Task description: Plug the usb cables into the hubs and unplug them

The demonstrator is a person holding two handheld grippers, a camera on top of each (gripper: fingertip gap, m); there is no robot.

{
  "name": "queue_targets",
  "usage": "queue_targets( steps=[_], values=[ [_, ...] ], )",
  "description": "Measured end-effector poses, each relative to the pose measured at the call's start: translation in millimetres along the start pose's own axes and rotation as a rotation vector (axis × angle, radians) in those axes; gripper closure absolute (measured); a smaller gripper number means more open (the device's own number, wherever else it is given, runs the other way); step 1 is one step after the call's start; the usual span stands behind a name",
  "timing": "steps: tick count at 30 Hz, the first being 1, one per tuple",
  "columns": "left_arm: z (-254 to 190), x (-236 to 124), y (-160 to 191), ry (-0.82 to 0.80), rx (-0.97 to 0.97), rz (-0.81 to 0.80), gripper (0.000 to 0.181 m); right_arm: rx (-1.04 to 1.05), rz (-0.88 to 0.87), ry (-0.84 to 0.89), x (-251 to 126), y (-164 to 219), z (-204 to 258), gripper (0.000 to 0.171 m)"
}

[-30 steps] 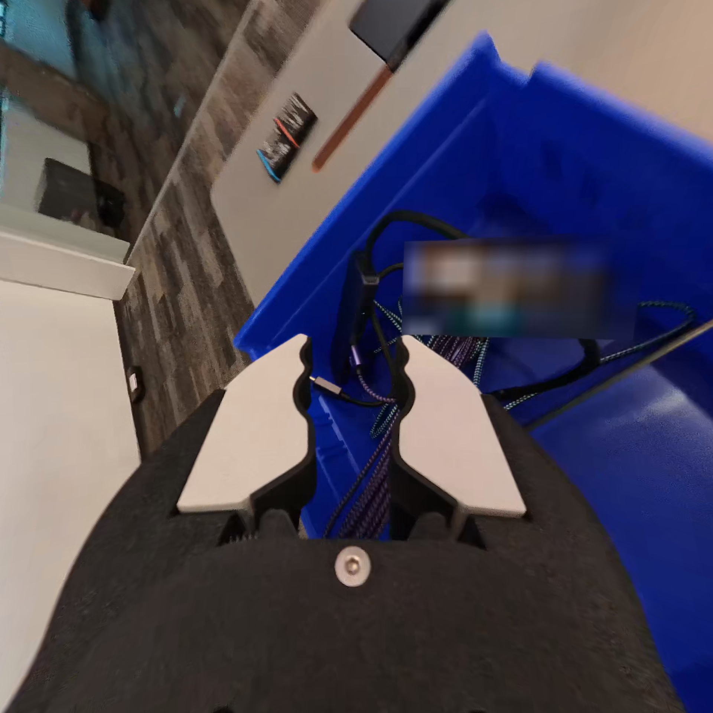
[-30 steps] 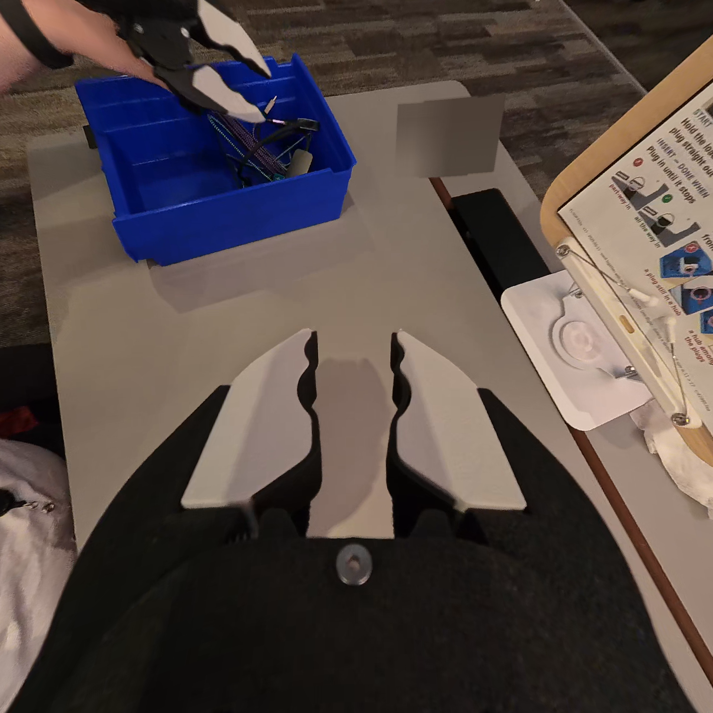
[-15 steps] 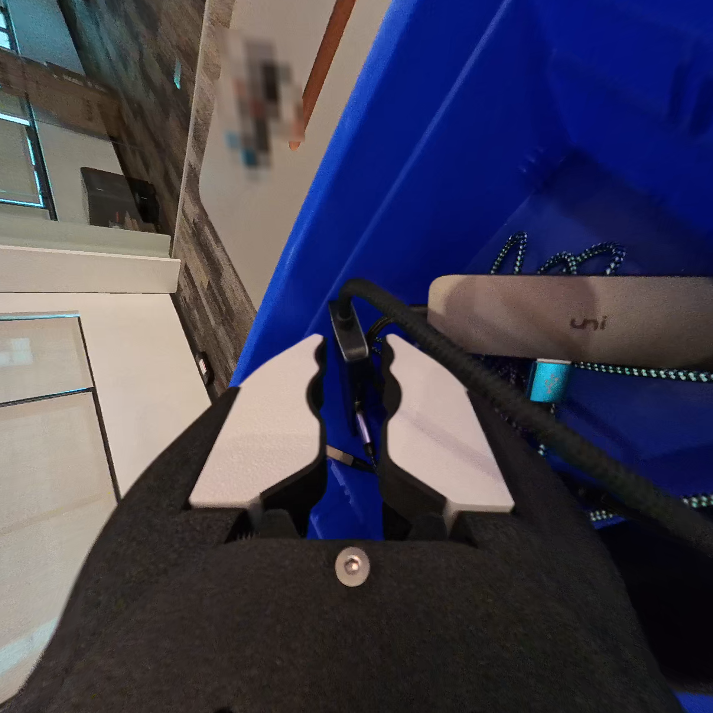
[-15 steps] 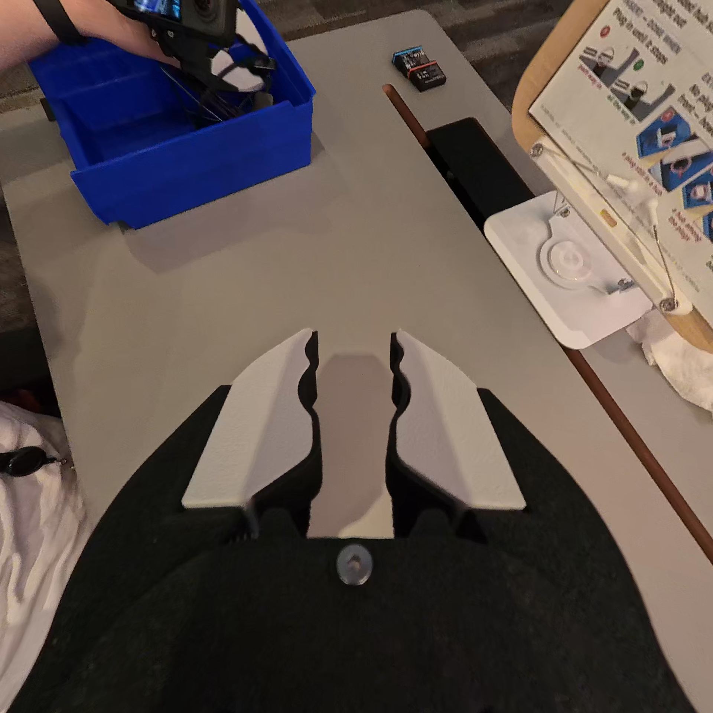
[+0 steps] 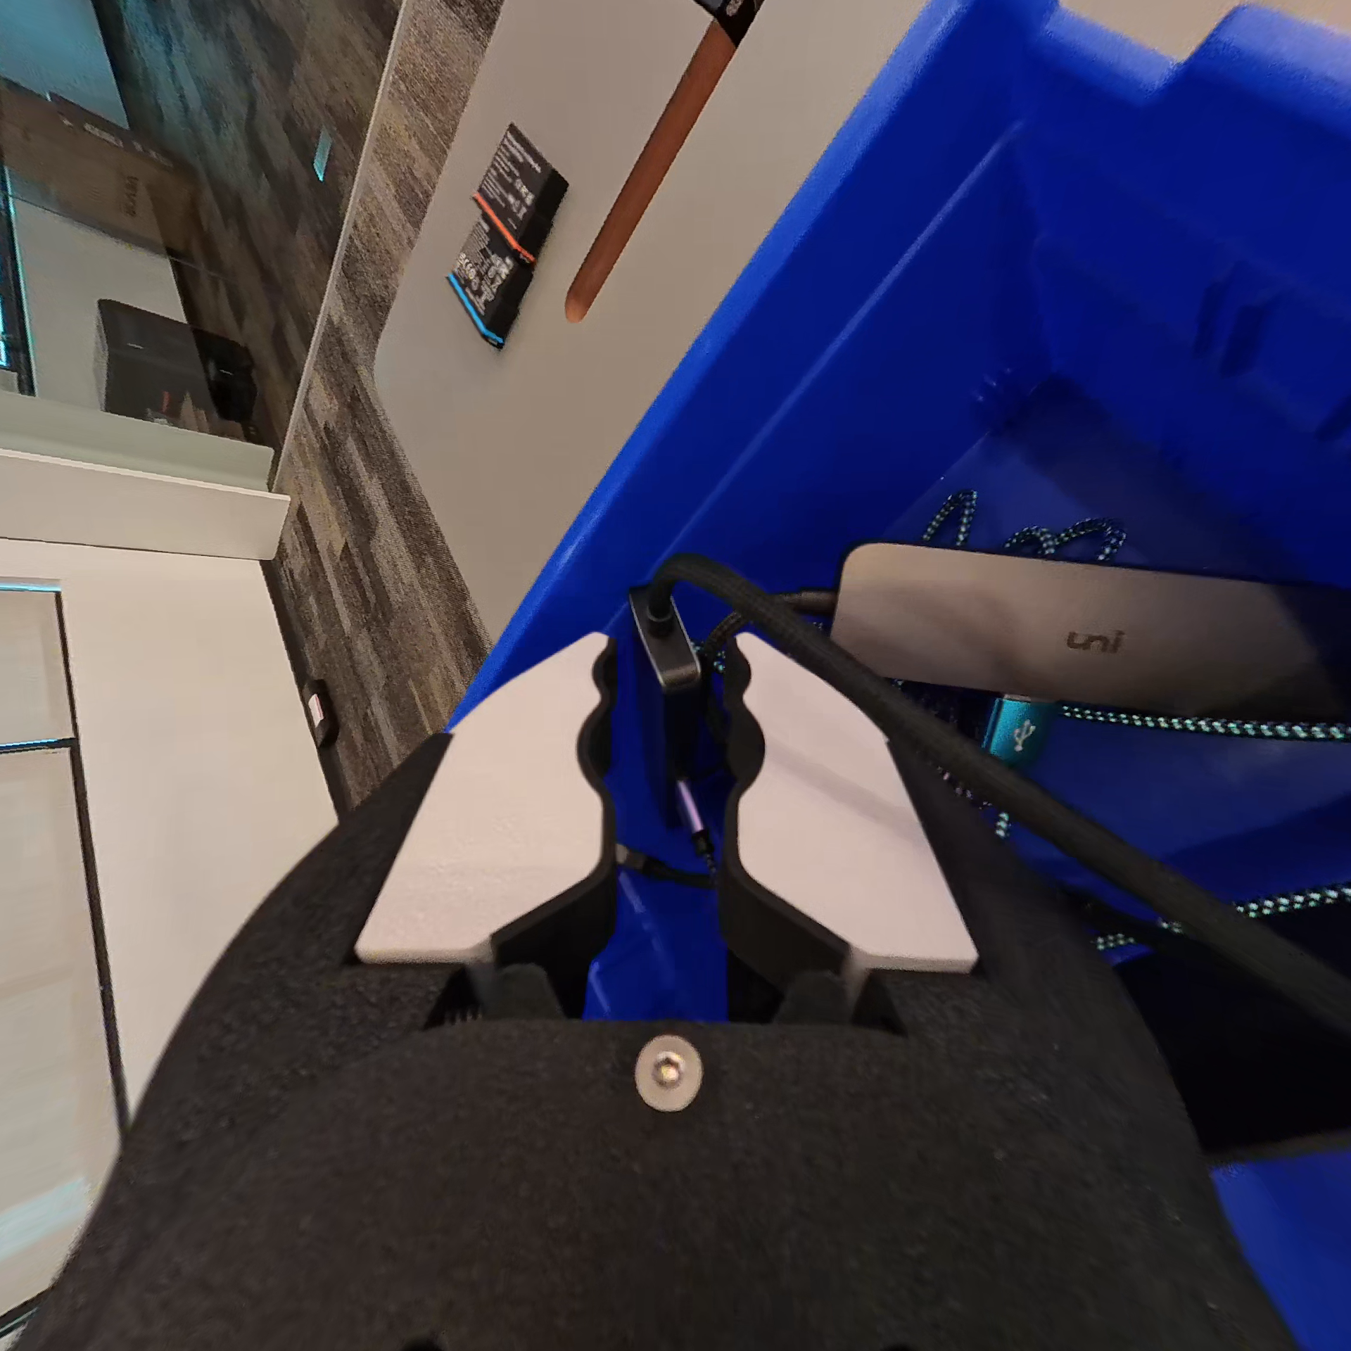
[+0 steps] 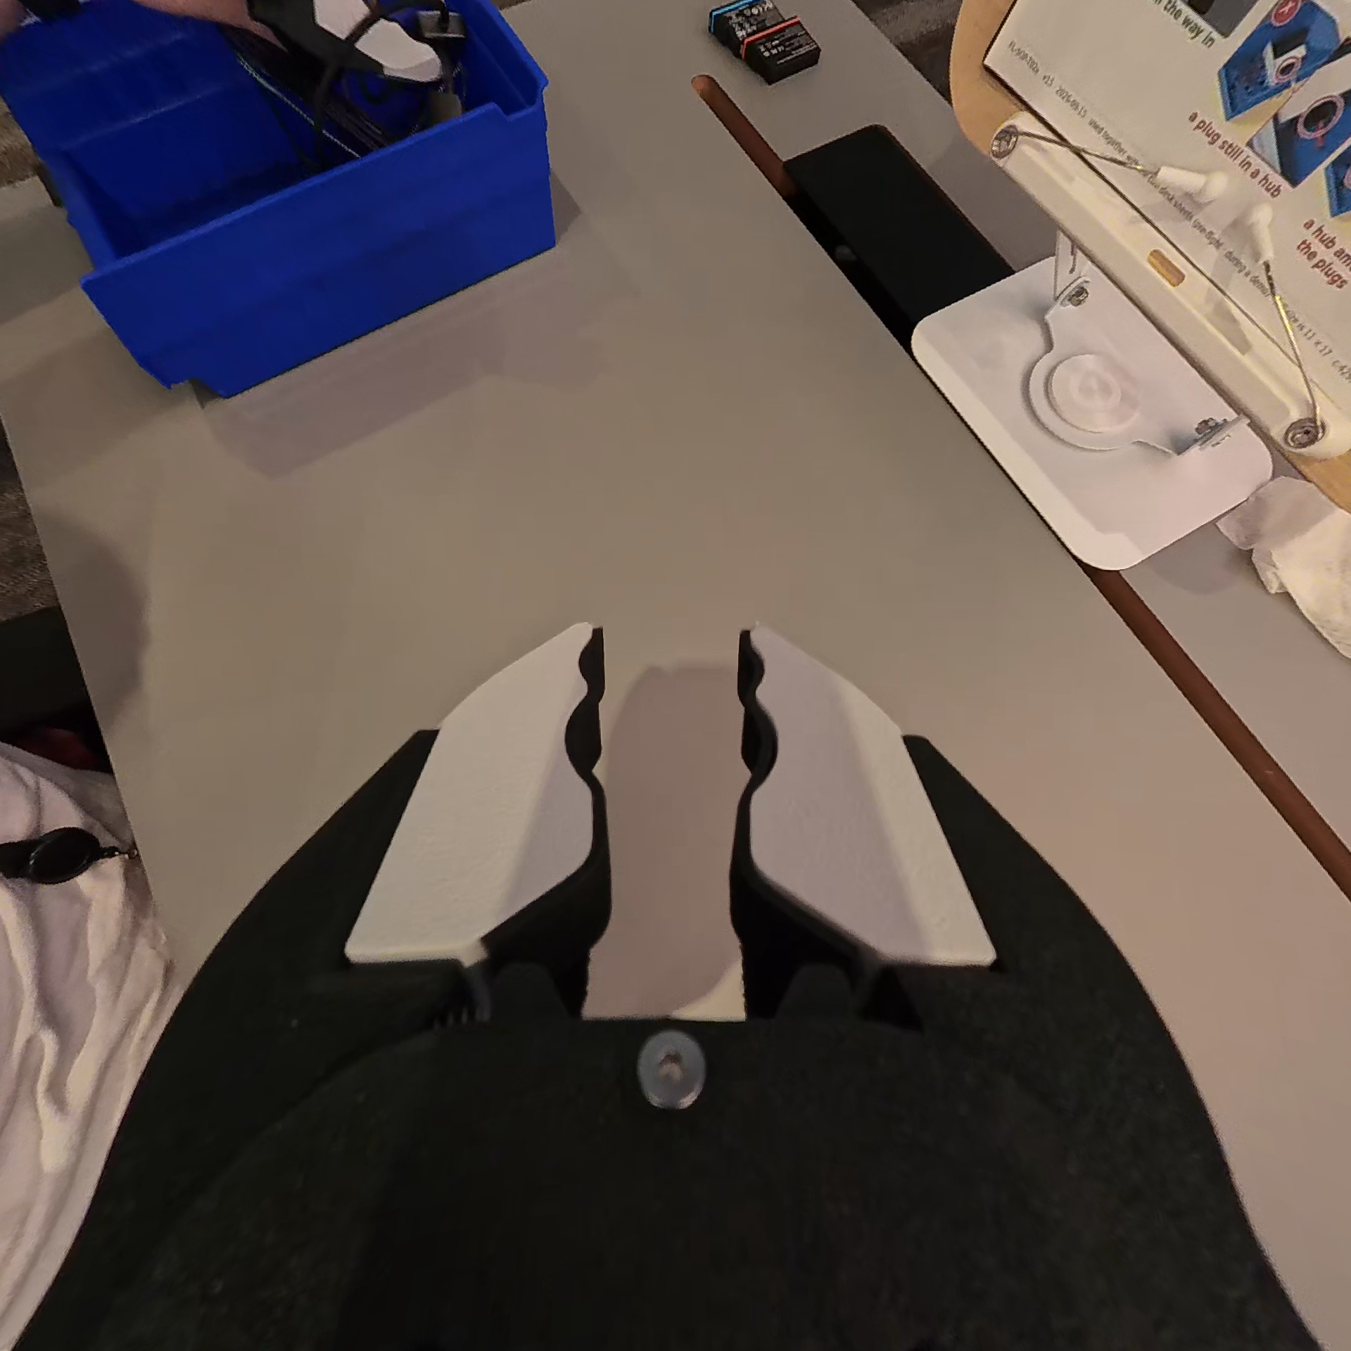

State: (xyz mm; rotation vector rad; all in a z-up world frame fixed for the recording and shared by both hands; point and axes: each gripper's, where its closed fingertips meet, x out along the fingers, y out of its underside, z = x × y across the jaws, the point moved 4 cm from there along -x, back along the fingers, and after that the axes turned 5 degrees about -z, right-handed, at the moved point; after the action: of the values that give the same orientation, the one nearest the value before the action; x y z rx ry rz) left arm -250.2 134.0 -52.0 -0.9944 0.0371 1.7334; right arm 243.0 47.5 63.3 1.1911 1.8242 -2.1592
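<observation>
A blue bin [image 5: 841, 307] holds the hubs and cables. My left gripper [image 5: 672, 643] is inside it, open, its fingers on either side of a dark slim hub [image 5: 669, 658] that stands on end, with a gap showing on both sides. A purple plug [image 5: 691, 808] sits at that hub's lower end. A silver hub [image 5: 1023, 621] lies to the right with a teal USB plug [image 5: 1016, 735] in it and a thick black braided cable [image 5: 950, 767] in front. My right gripper [image 6: 672, 632] is open and empty above the grey table [image 6: 658, 439], well short of the bin [image 6: 329, 278].
A small black box [image 6: 764, 36] lies at the table's far edge. A white stand base [image 6: 1089, 417] carries a tilted instruction board [image 6: 1170, 110] on the right, with a crumpled tissue [image 6: 1308, 563] beside it. A black slot [image 6: 892, 219] cuts the table. White cloth [image 6: 66, 987] lies at the left.
My left gripper went down into the bin and its fingers narrowed around the dark hub. My right gripper moved forward over the table, still open and empty.
</observation>
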Motion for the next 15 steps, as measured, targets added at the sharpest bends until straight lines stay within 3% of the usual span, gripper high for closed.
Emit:
queue_targets(
  steps=[11, 15],
  values=[
    [8.2, -22.7, 5.6, 0.005, 0.065, 0.0, 0.15, -0.012, 0.04, 0.007, 3.9, 5.7, 0.8, 0.137],
    [3.2, -27.8, 4.1, 0.109, -0.012, -0.032, 0.159, -0.024, 0.047, 0.008, 6.6, 3.7, 2.3, 0.137]
  ],
)
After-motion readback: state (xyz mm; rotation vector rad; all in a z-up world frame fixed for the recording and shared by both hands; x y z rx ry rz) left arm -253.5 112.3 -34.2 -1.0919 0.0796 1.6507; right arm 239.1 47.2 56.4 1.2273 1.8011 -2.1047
